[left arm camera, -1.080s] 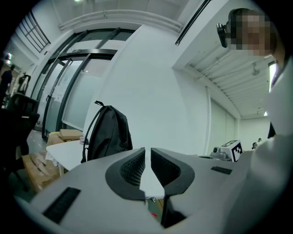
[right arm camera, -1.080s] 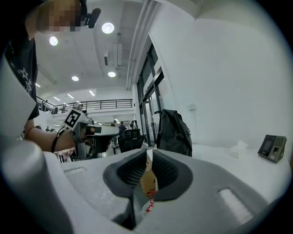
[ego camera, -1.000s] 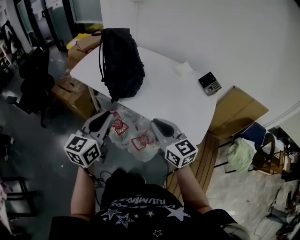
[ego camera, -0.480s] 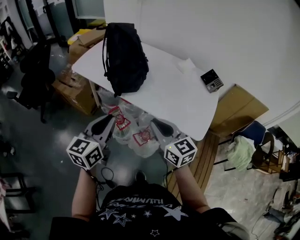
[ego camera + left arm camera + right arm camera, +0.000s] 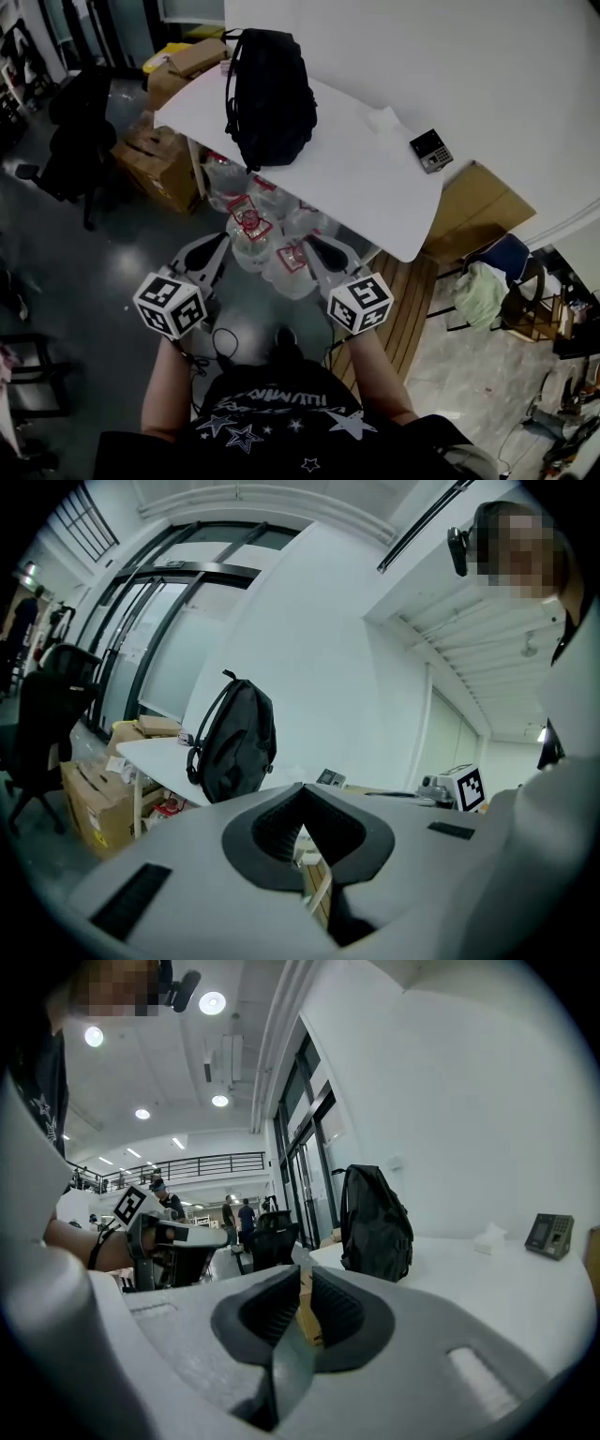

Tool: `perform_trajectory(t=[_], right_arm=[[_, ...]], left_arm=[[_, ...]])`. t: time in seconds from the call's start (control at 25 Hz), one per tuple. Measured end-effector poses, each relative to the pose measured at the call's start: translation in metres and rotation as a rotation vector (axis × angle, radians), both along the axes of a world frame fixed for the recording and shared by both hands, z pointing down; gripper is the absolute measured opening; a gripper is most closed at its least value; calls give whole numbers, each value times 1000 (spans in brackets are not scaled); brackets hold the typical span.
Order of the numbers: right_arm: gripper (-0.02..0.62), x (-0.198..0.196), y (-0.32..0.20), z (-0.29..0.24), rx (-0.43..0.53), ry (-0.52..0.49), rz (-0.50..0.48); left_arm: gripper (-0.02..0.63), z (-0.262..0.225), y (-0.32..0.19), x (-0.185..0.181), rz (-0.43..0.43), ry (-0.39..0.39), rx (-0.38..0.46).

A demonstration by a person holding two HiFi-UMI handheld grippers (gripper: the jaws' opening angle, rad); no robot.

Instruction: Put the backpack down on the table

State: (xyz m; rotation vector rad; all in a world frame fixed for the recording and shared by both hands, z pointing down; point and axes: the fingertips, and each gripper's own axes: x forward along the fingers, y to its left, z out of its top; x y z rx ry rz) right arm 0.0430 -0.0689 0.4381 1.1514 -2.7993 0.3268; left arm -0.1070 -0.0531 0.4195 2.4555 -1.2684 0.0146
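Observation:
A black backpack [image 5: 272,94] stands upright on the white table [image 5: 366,187] near its left end, straps toward the far side. It also shows in the left gripper view as the backpack [image 5: 234,738] and in the right gripper view as the backpack [image 5: 375,1222]. Both grippers hang over the floor in front of the table, well short of the backpack. My left gripper [image 5: 208,246] is shut; its jaws have just been closing, with nothing between them. My right gripper [image 5: 315,247] is shut and empty too.
Large water jugs [image 5: 272,258] lie under the table's front edge. Cardboard boxes [image 5: 155,159] and a black office chair [image 5: 75,141] stand at the left. A small keypad device [image 5: 431,150] and a white tissue [image 5: 384,117] rest on the table's right part. A blue chair [image 5: 506,262] stands at the right.
Both grippers have drawn back from the table, so the gap to its front edge has grown. The backpack stays standing on the table, untouched.

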Motion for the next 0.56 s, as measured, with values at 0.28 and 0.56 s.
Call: perform_trajectory(t=[0.28, 0.56], right_arm=[[37, -12, 34, -2, 4, 51, 21], [37, -33, 65, 1, 4, 85, 25]], left_arm=[[8, 3, 30, -12, 43, -10, -4], [8, 4, 57, -18, 86, -47, 8]])
